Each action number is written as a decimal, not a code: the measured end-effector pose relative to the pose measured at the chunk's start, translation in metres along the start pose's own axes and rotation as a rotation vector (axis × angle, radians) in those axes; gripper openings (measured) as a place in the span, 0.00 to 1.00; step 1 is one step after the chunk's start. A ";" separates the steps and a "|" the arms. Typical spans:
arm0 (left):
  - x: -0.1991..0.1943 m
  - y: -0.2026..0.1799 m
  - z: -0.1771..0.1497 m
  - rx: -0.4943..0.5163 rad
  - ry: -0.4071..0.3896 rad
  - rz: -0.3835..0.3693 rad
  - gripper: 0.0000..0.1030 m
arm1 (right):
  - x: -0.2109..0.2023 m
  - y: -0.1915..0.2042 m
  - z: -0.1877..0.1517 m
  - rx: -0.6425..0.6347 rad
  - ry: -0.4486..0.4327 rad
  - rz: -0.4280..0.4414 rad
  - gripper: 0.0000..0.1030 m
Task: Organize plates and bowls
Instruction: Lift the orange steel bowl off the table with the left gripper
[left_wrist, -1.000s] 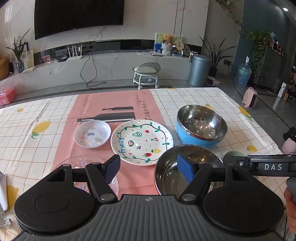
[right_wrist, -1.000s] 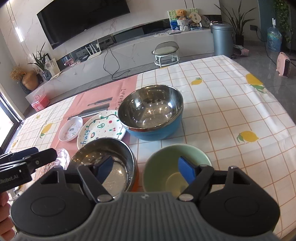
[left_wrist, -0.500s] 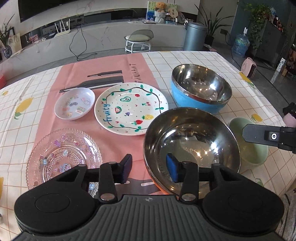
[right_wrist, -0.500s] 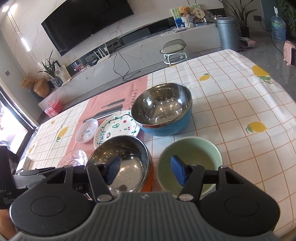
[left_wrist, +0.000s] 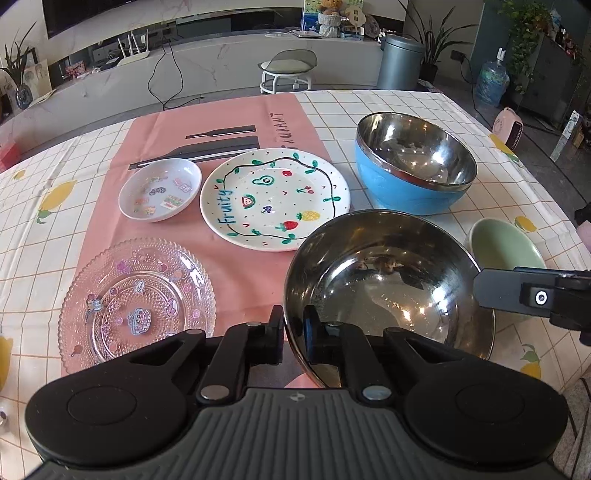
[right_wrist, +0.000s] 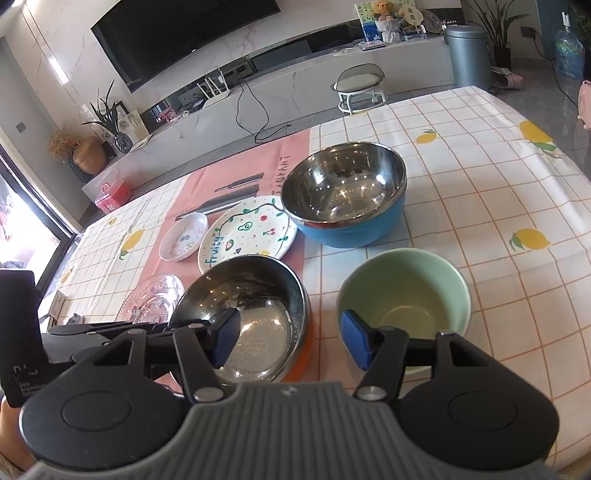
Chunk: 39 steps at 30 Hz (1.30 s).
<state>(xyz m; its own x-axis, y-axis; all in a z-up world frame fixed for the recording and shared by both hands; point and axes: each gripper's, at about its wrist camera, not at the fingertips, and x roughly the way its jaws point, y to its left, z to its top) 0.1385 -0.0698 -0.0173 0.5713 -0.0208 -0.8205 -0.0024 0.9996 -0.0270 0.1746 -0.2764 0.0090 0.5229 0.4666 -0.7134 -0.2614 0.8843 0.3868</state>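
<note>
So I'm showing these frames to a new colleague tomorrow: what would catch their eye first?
Probably the left gripper, its fingers pinched on the near rim of the orange-bottomed steel bowl right up front. Next, the open right gripper poised over the near rim of the green bowl. Behind them, the big blue steel bowl and the painted "Fruity" plate on the pink runner stand out.

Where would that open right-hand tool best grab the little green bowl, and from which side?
On the near rim of the green bowl, coming from the holder's side and a little above. It stands upright with a thin open wall, so one finger could slip inside and one outside. The right tool is open just before that rim.
</note>
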 end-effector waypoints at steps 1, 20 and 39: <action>-0.001 0.001 -0.001 -0.001 0.001 0.000 0.11 | 0.002 0.002 -0.001 0.000 0.012 0.009 0.59; -0.004 0.007 -0.004 -0.057 0.000 -0.014 0.10 | 0.038 0.010 -0.015 -0.015 0.135 -0.073 0.20; -0.057 0.063 -0.032 -0.137 0.070 0.037 0.09 | 0.023 0.066 -0.031 -0.142 0.162 0.045 0.17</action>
<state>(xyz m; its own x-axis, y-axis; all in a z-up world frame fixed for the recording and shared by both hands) 0.0790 -0.0065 0.0095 0.5105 0.0099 -0.8598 -0.1367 0.9881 -0.0698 0.1441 -0.2072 -0.0003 0.3738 0.4918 -0.7864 -0.3993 0.8506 0.3422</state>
